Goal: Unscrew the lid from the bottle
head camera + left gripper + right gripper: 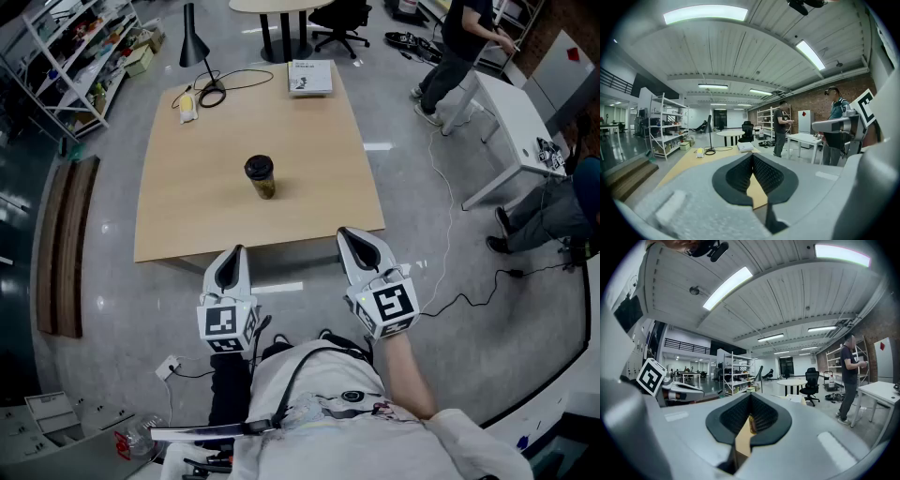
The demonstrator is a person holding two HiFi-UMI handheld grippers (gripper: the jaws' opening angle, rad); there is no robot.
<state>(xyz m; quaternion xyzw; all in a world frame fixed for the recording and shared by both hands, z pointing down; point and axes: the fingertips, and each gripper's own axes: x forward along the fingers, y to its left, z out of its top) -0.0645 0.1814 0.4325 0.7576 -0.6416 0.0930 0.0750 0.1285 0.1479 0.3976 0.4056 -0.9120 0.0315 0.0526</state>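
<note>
While a metal shelf rack lines the room's left side, the light wooden tabletop fills the middle of the head view. At its far left corner stands a black lamp, and its cable loops on the wood beside a small yellow object lying just inside that corner.

The left gripper hangs at the near edge, left of centre. In its own view the jaws are pressed together with nothing between them, and the pads meet in a closed seam.

The bottle stands upright near the middle of the tabletop, well apart from both grippers, with its dark lid on top. A white booklet lies at the far edge, toward the far right corner.

The right gripper sits over the near edge, close to the near right corner. Its jaws are likewise closed and empty. Through the small gap below their tips the bottle shows far off on the tabletop, not within their reach.

Right of the tabletop, on the floor, a white table stands at an angle, and a person stands at its far end.
</note>
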